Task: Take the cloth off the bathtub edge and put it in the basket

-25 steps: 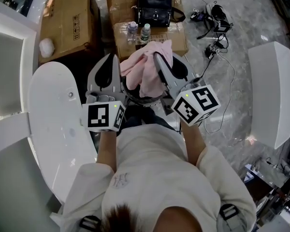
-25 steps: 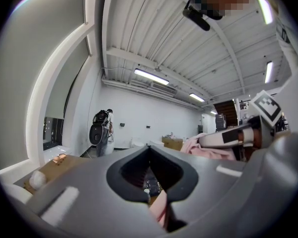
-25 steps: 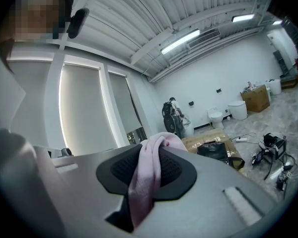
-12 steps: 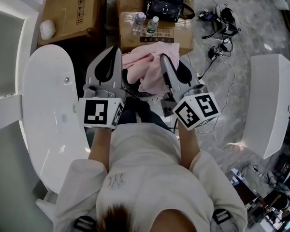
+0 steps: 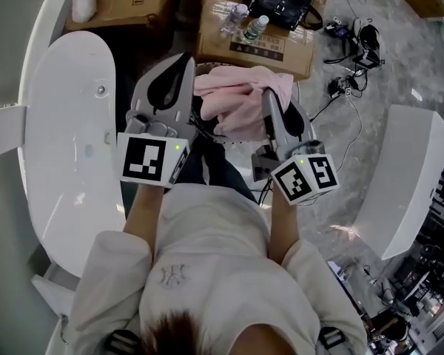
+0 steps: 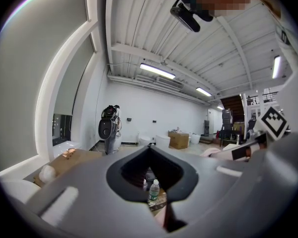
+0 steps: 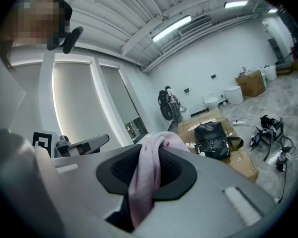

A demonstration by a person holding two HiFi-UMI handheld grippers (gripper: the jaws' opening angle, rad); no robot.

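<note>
Grips the pink cloth in the nearly closed right gripper, clear of the bathtub edge, just above the basket. Holds the left gripper shut, seemingly empty, alongside. Best to lower until all folds sit inside the rim, then open wide.

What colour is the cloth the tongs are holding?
The cloth is pale pink. It shows best in the right gripper view.

The person wears a white short-sleeved T-shirt with a small grey emblem and dark trousers, and the left gripper and right gripper are grey with black-lined jaws, each bearing a cube of black-and-white square markers.
</note>
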